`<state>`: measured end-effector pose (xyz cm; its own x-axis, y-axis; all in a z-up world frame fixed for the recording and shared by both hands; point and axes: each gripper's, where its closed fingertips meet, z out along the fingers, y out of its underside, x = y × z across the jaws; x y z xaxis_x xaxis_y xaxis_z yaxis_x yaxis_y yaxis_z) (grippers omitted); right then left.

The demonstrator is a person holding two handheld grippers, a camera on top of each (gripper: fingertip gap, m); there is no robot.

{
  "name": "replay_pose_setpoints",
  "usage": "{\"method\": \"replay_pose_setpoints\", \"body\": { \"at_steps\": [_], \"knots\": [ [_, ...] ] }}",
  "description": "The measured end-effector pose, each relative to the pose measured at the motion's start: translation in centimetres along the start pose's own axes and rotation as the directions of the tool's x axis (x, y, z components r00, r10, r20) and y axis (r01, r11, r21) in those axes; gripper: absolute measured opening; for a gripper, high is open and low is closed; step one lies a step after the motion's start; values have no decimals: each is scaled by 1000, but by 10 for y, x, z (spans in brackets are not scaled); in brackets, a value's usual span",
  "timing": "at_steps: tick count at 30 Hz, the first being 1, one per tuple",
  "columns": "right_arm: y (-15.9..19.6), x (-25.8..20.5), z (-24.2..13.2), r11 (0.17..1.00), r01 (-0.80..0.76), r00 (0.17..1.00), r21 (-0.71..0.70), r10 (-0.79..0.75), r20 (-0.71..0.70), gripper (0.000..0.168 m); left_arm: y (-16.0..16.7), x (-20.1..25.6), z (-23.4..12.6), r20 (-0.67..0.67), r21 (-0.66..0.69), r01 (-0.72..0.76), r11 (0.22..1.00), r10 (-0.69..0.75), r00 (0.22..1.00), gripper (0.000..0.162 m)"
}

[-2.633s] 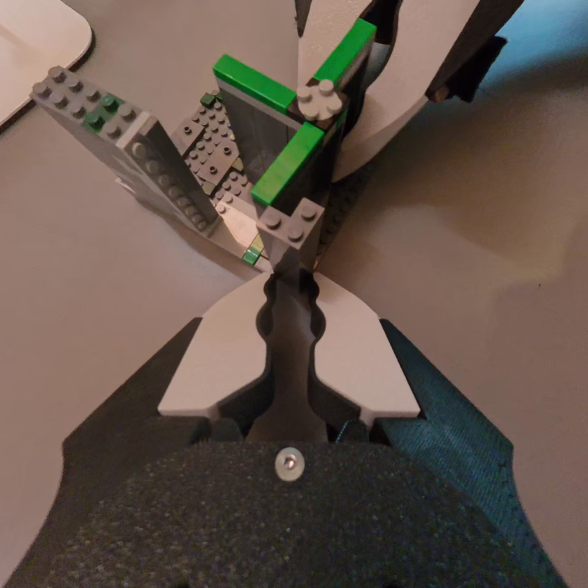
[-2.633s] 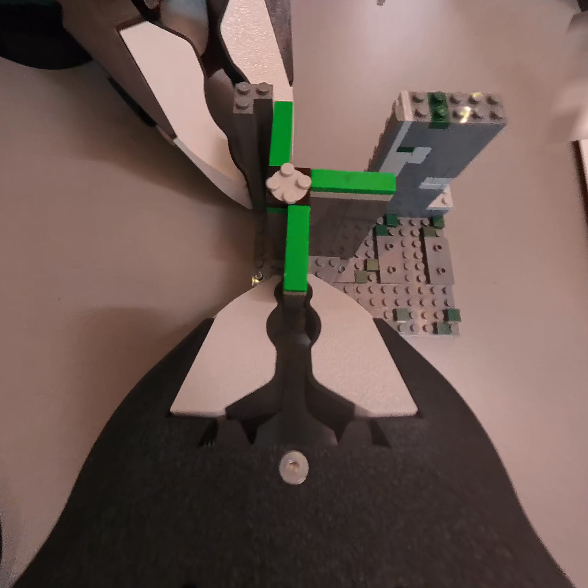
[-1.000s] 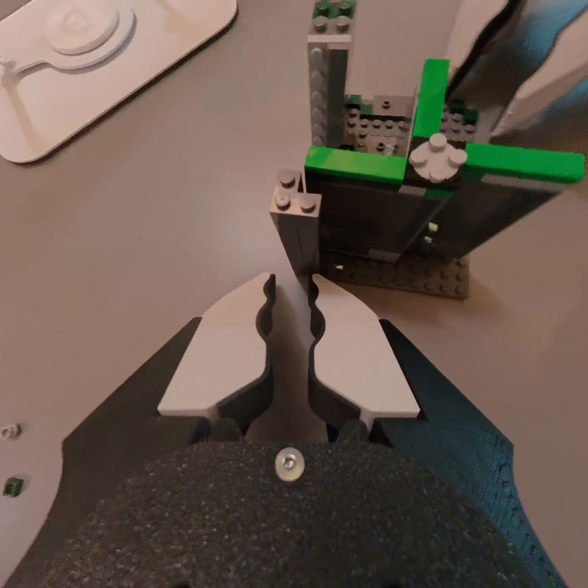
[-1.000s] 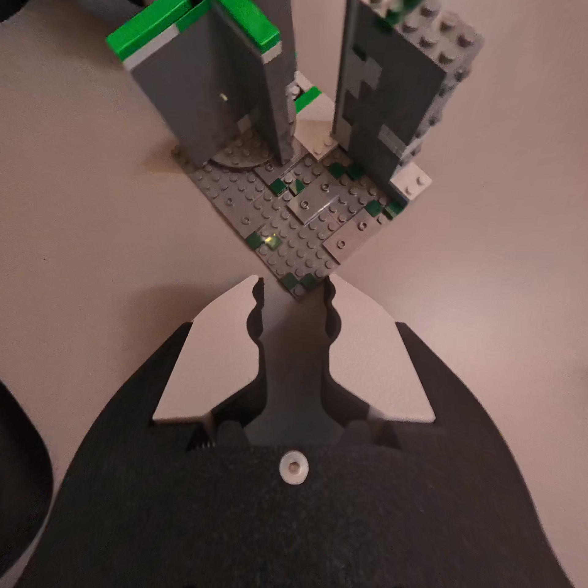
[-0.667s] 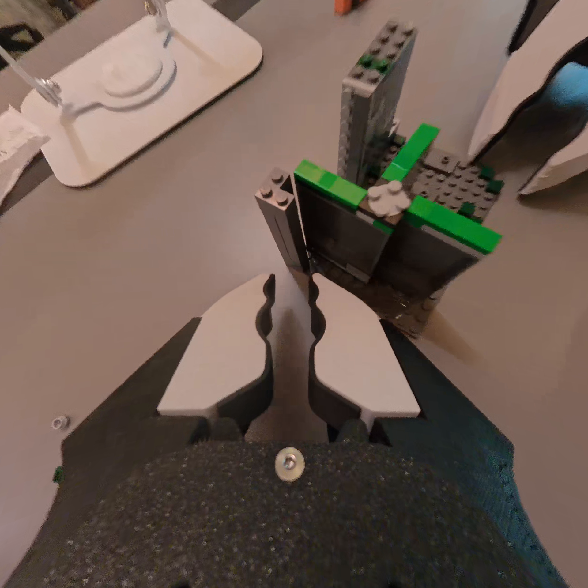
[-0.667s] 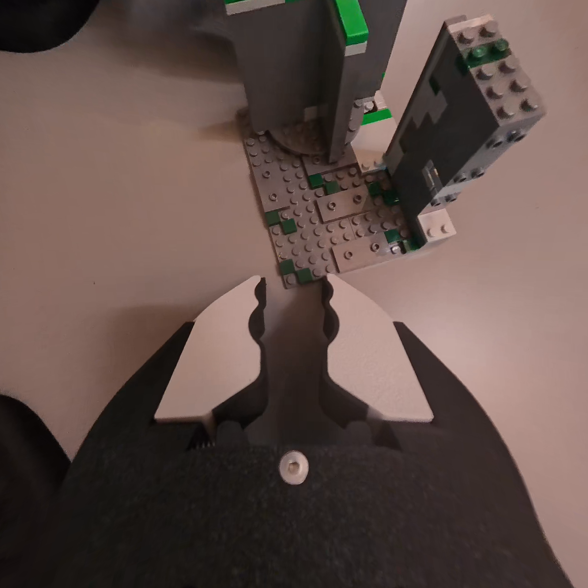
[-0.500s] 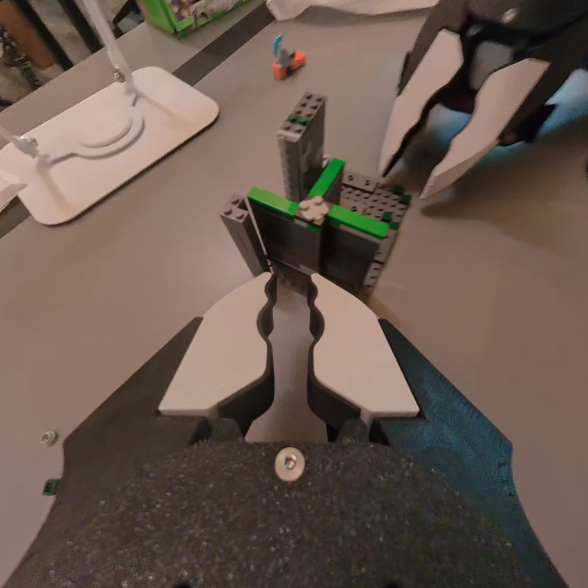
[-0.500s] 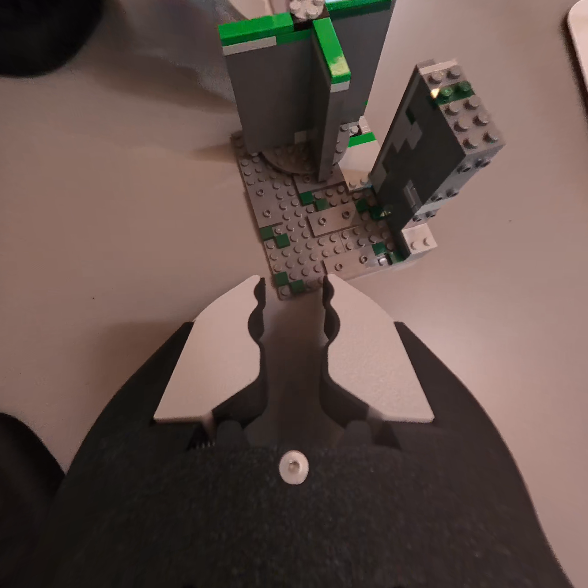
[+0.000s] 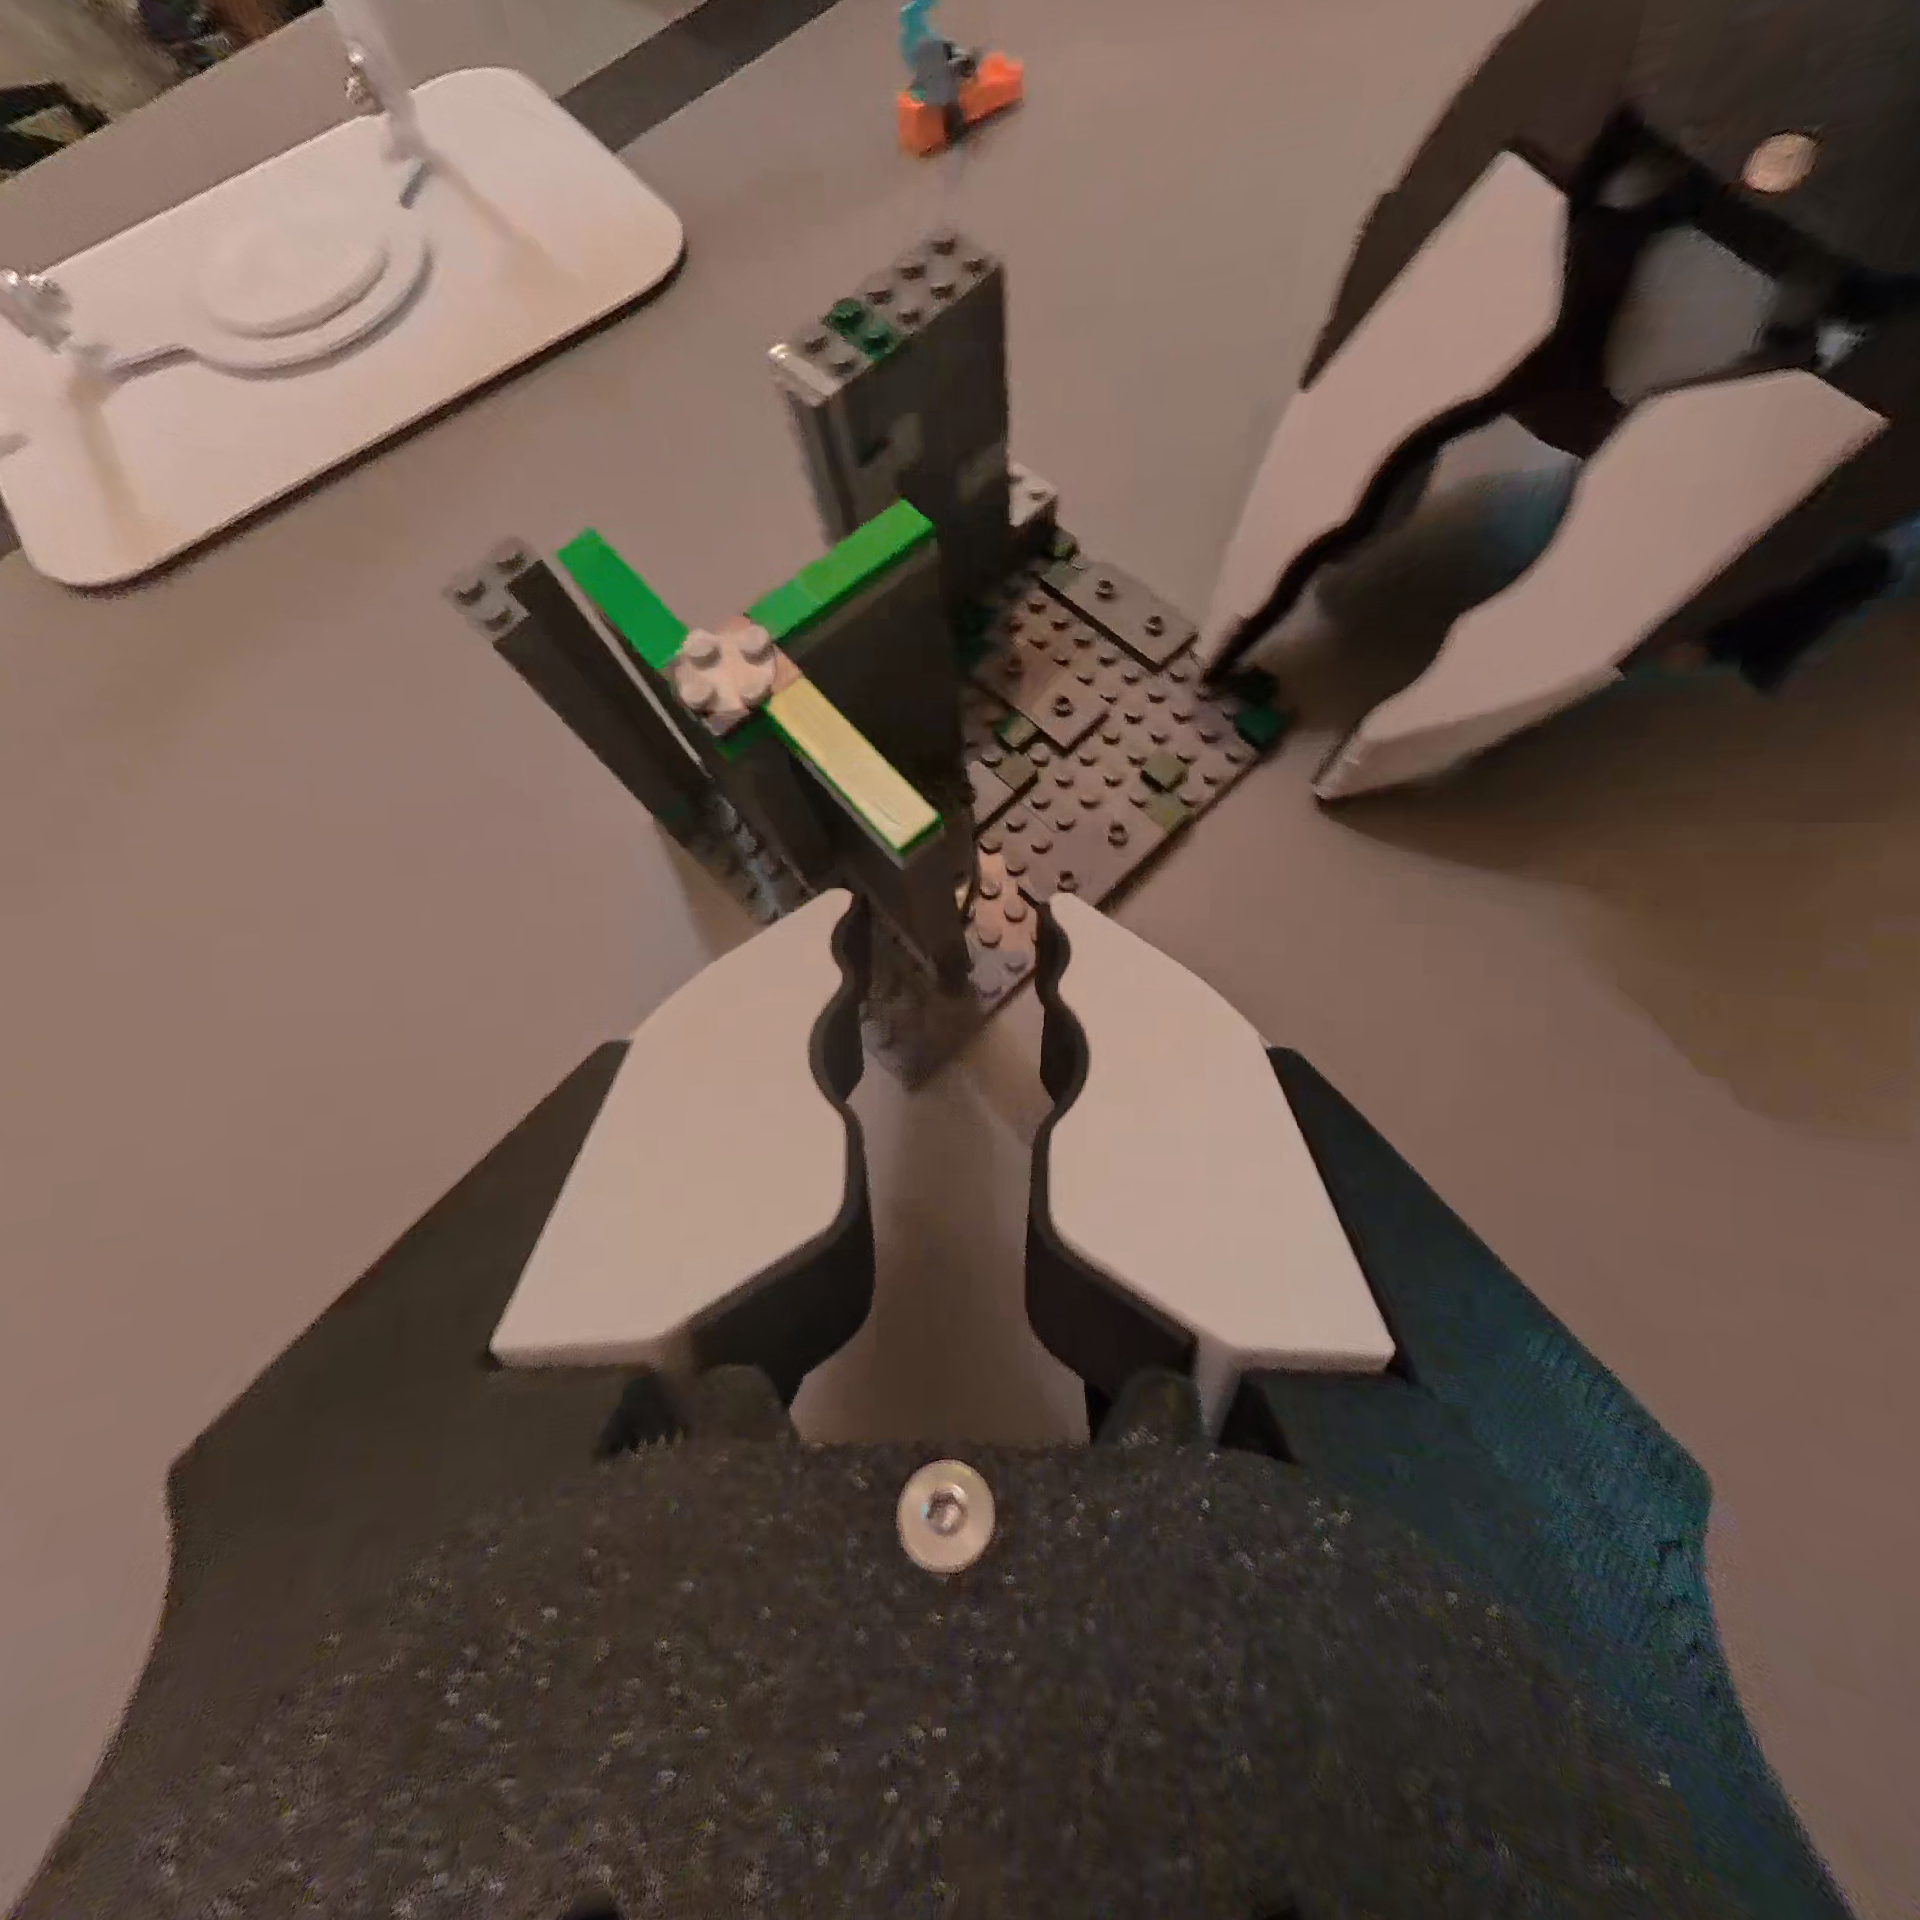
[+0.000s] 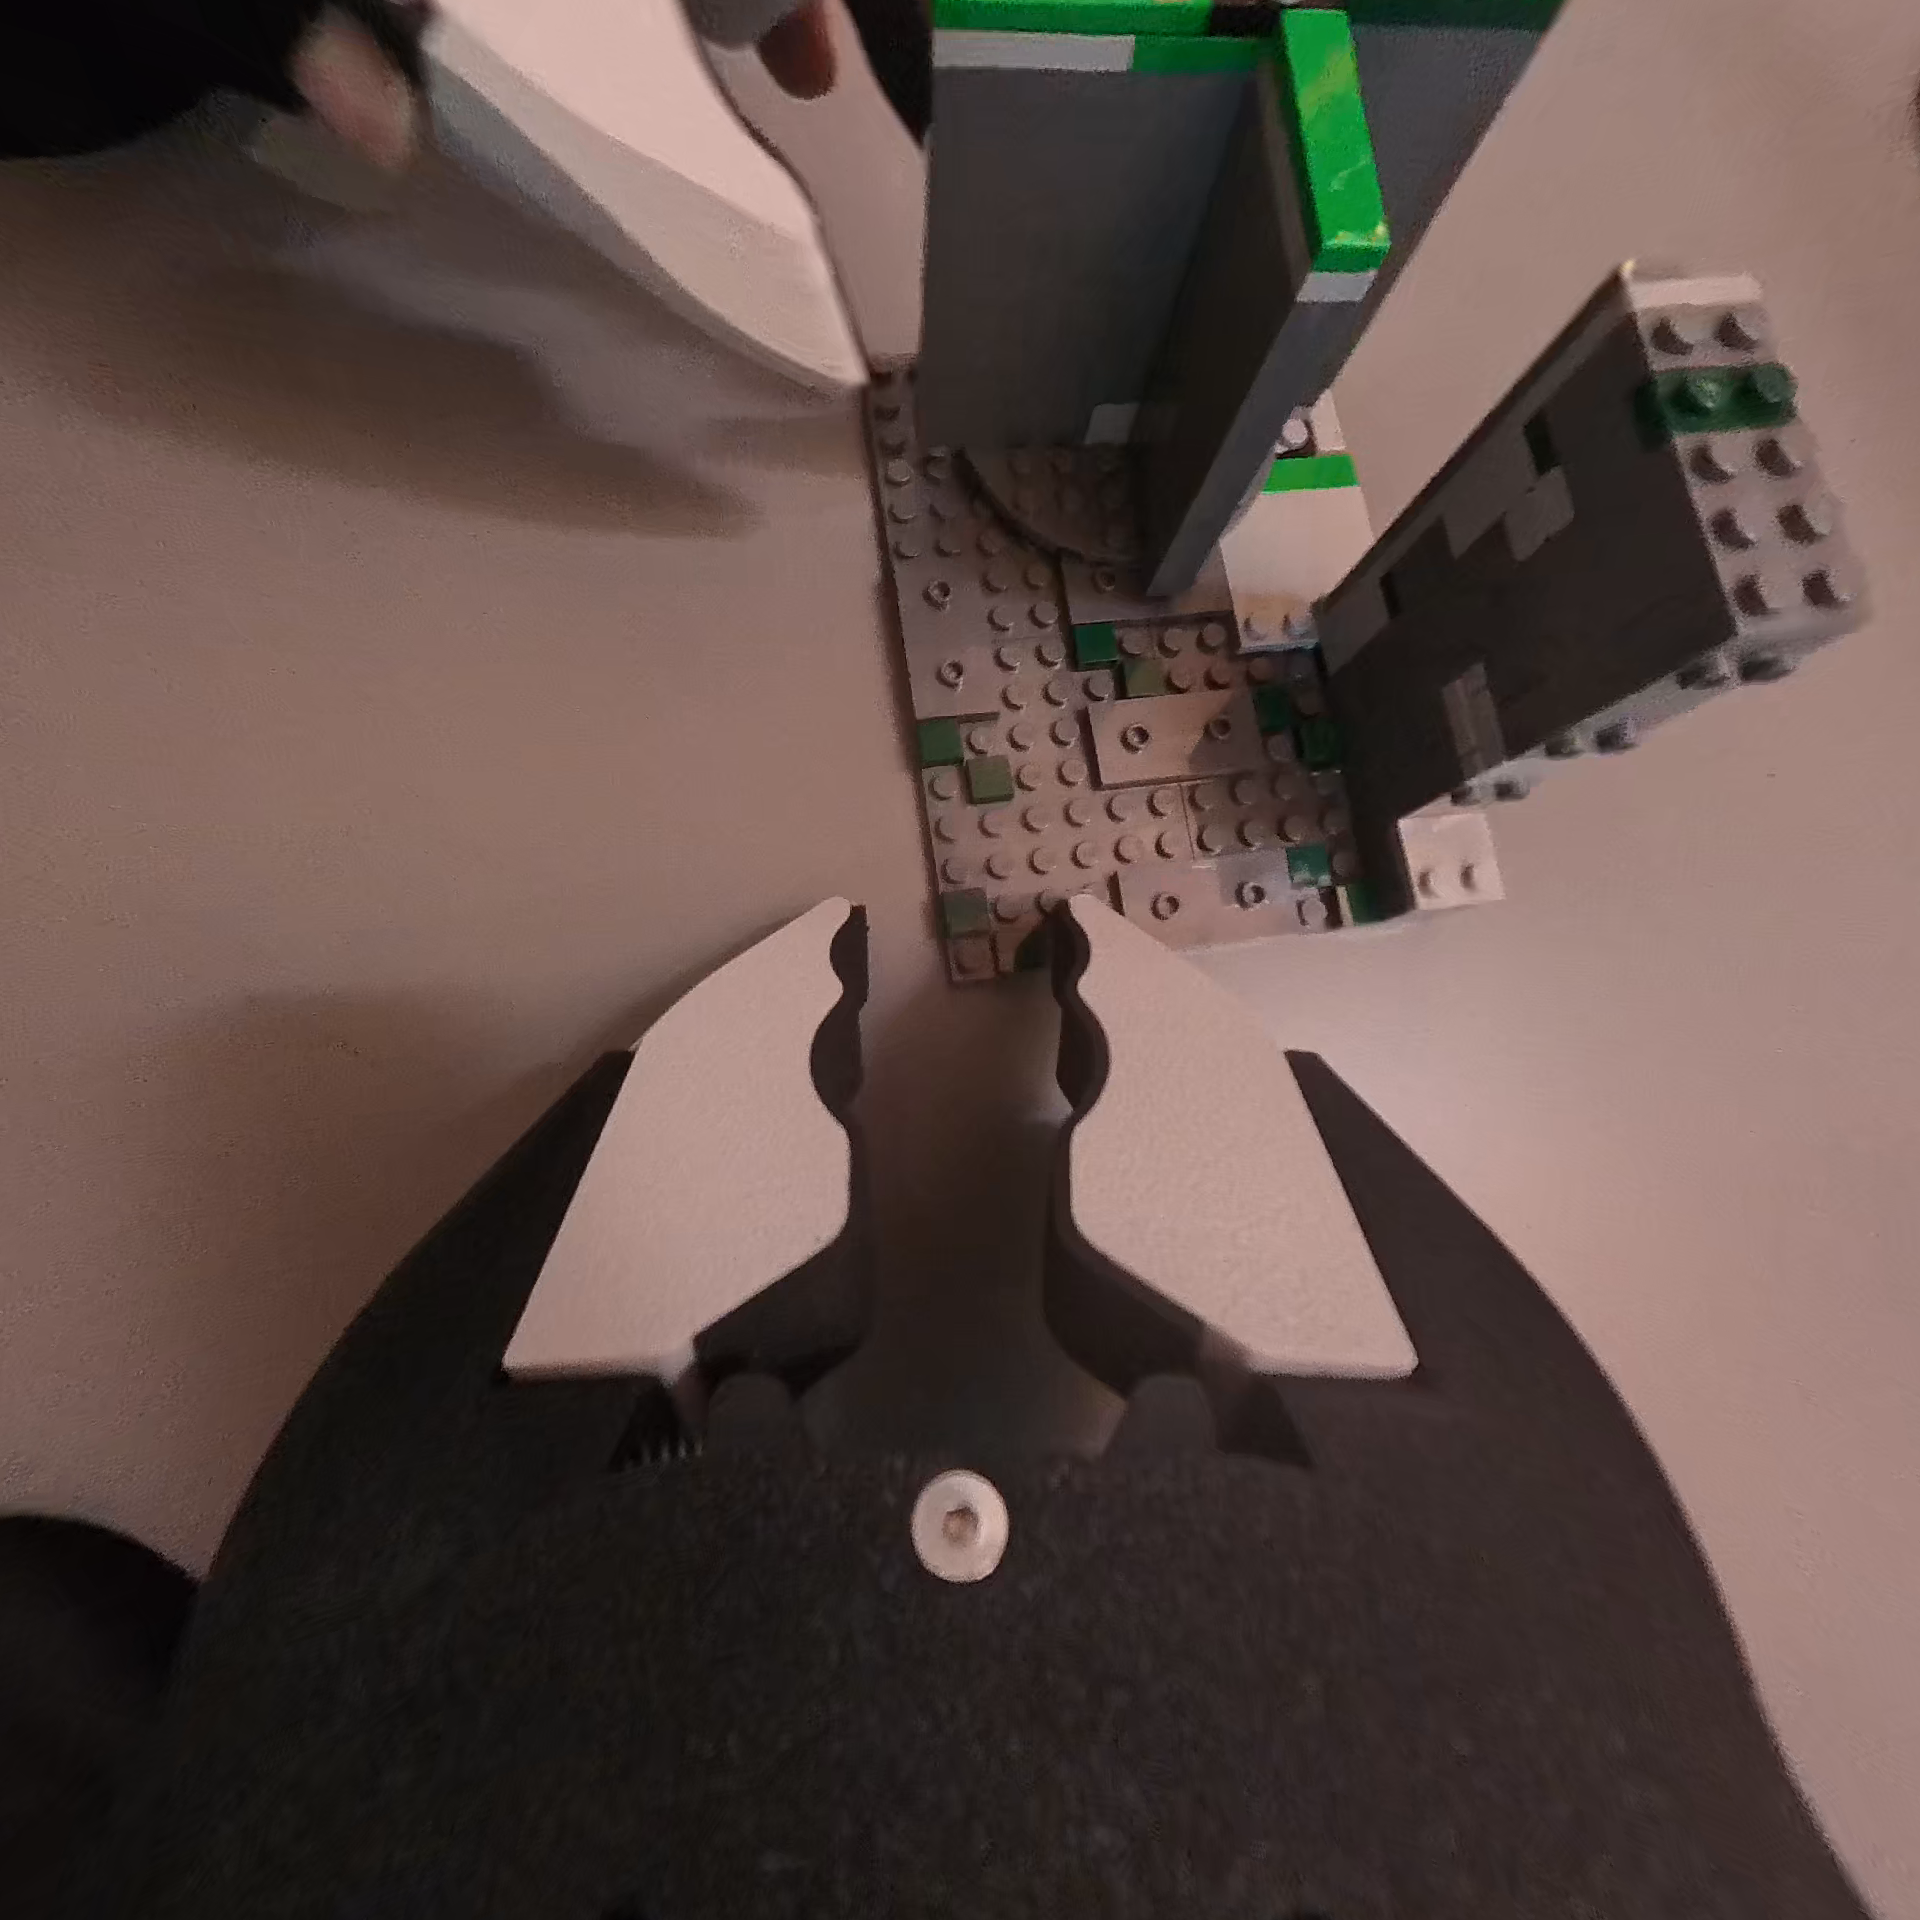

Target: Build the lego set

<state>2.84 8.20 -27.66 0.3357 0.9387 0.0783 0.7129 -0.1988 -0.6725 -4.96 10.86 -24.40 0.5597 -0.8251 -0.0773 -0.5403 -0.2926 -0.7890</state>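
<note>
1. Two grippers are flanking a lego build on a grey table point(image 9: 312, 935). The left gripper point(image 9: 943, 914) is sitting nearest in its own view, its jaws parted with nothing clamped — a corner of the grey studded baseplate point(image 9: 1101, 769) is lying in the gap between the tips.
2. Just beyond those tips, a cross of tall dark-grey panels point(image 9: 894, 665) capped with green strips is standing upright on the baseplate, with a round grey studded piece point(image 9: 724, 670) sitting at its centre.
3. Behind it, a dark-grey brick tower point(image 9: 914, 384) is standing on the plate's far side.
4. Across the plate, the right gripper point(image 9: 1278, 717) is reaching in with jaws spread and empty, one tip near the plate's corner; in its own view the right gripper point(image 10: 956, 920) is hovering at the plate's near edge point(image 10: 925, 665).
5. Farther off, a white stand base point(image 9: 312, 291) and a small orange piece point(image 9: 951, 99) are resting on the table — well apart from the build.
</note>
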Motion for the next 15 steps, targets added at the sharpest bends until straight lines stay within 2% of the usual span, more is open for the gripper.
{"method": "replay_pose_setpoints", "body": {
  "at_steps": [4, 7, 12, 15],
  "knots": [
    [-6, -12, 4, 1000, -16, 1000, 7, 16, 9, 35, 4, -10, 9, 27, -36, 31, 999, -30, 999, 26],
    [-11, -17, 7, 999, -38, 999, 20, 37, 24, 35, 9, -16, 12, 57, -62, 13, 998, -10, 998, 9],
    [-20, -27, 12, 995, -74, 995, 60, 70, 69, 36, 12, -24, 9, 48, -62, 39, 997, -36, 998, 7],
    [-37, -26, 13, 990, -78, 996, 121, 72, 47, 37, 13, -22, 8, 37, -58, 58, 997, -56, 998, 7]
  ]
}}
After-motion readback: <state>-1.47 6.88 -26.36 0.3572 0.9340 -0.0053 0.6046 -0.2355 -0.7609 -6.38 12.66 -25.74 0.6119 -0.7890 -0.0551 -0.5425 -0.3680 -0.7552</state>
